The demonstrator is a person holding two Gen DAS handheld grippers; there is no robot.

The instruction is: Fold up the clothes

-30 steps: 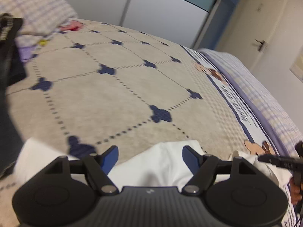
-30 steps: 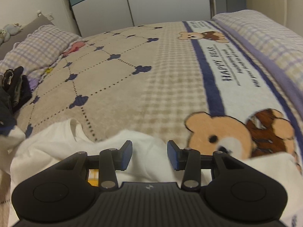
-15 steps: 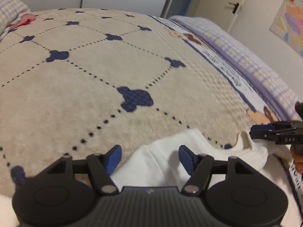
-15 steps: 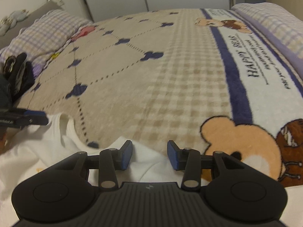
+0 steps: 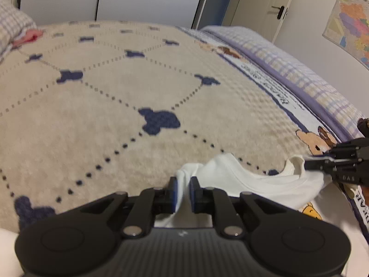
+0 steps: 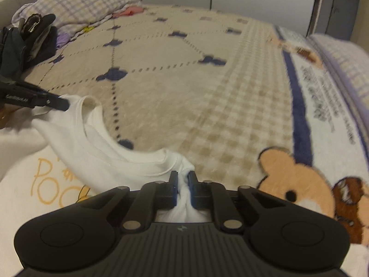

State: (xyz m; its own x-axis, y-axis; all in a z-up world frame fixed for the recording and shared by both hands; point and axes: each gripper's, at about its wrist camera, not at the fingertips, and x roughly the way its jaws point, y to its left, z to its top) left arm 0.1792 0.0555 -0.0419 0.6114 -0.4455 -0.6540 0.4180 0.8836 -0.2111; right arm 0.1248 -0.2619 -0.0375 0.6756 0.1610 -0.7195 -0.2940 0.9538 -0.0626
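Bed w/ beige blanket (image 5: 96, 120), white t-shirt (image 5: 249, 180) at near edge, both grippers clamped on it.
Left gripper (image 5: 183, 190) and right gripper (image 6: 183, 185) have just closed, each w/ a bunch of shirt cloth pinched between its blue pads, at the shoulders either side of the neck opening. Shirt lies on the blanket's near end, collar raised btwn the two grips; yellow print shows on its front. Bear picture (image 6: 297, 180) just right of the right gripper. Checked pillow (image 6: 76, 4) and dark clothes (image 6: 25, 43) far left; wardrobe doors (image 5: 143, 0) behind bed.
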